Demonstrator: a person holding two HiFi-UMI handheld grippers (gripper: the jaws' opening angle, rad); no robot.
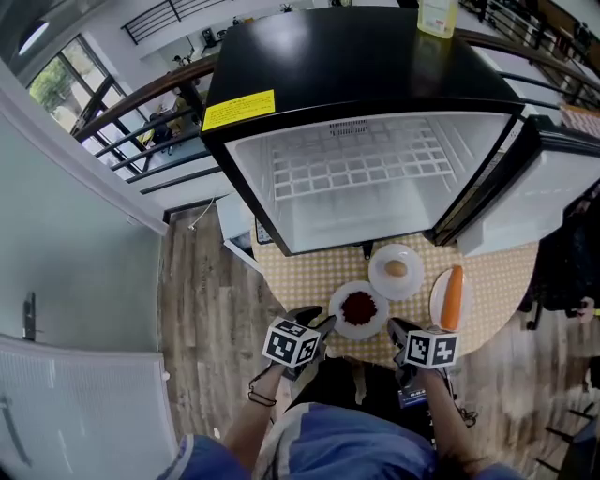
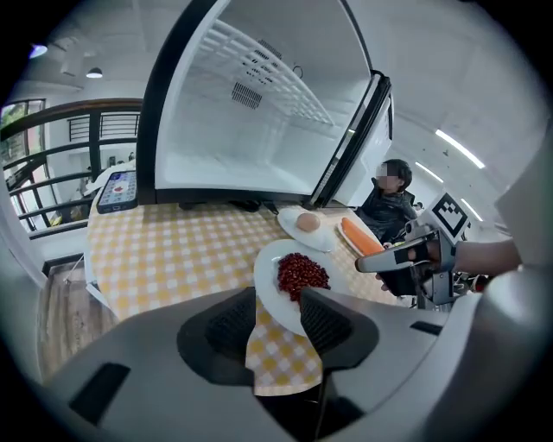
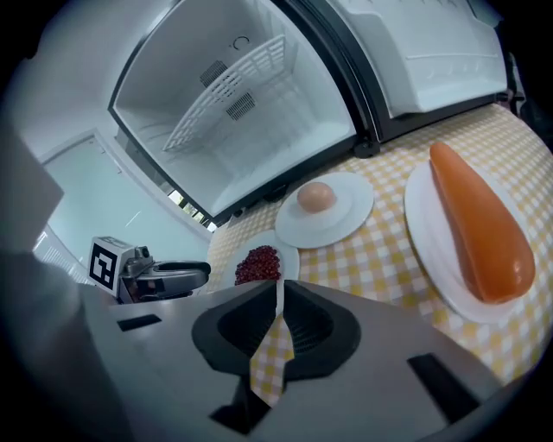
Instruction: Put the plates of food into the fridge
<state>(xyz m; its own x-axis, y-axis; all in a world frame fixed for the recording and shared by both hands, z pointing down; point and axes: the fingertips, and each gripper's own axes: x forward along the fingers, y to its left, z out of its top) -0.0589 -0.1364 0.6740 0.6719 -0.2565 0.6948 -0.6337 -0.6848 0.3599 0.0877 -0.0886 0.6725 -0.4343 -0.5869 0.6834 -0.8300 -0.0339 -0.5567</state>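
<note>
Three white plates stand on the yellow checked table (image 1: pixel 309 272) in front of the open fridge (image 1: pixel 281 216). One plate holds red beans (image 1: pixel 359 309) (image 2: pixel 298 274) (image 3: pixel 259 263), one an egg (image 1: pixel 397 270) (image 3: pixel 318 197), one a carrot (image 1: pixel 451 295) (image 3: pixel 479 229). My left gripper (image 1: pixel 325 323) (image 2: pixel 278 298) is open at the bean plate's left side, and the plate's near rim lies between its jaws. On that plate's right, my right gripper (image 1: pixel 394 327) (image 3: pixel 278 289) is shut just above the cloth with nothing in it.
The fridge's white compartment with a wire shelf (image 1: pixel 356 164) is open, its door (image 1: pixel 534 187) swung to the right. A bottle (image 1: pixel 438 15) stands on top of the fridge. A phone (image 2: pixel 117 190) lies at the table's far left. A person (image 2: pixel 390 197) sits beyond the table.
</note>
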